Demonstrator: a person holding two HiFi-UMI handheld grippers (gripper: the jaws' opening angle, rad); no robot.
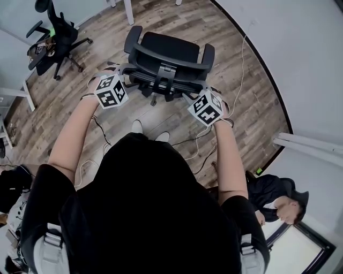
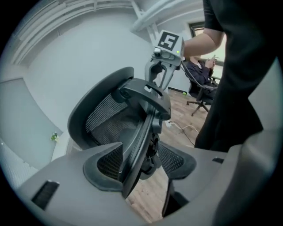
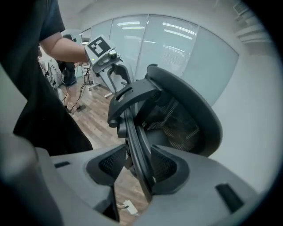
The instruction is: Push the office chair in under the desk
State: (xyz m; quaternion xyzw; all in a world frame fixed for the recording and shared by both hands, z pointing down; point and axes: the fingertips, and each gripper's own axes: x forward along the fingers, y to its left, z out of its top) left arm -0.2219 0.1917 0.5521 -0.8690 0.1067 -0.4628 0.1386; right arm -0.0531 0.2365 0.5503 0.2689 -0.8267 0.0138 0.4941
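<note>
A black office chair [image 1: 166, 51] with a mesh back stands on the wood floor straight ahead of me, its back turned toward me. My left gripper [image 1: 119, 75] is at the left end of the back's top rim and my right gripper [image 1: 199, 92] at the right end. In the left gripper view the back's edge [image 2: 141, 137] runs between the jaws of the left gripper [image 2: 139, 161], which stand wide and do not press on it. The right gripper [image 3: 137, 165] likewise straddles the rim [image 3: 137, 141], open. Each gripper shows in the other's view, the right gripper [image 2: 161, 70] and the left gripper [image 3: 115, 73].
A white desk leg [image 1: 128, 10] stands beyond the chair. A second black office chair [image 1: 56, 37] is at the far left beside another white desk [image 1: 16, 91]. Cables [image 1: 198, 144] lie on the floor by my feet. A person [image 1: 278, 200] sits low at the right, near the wall.
</note>
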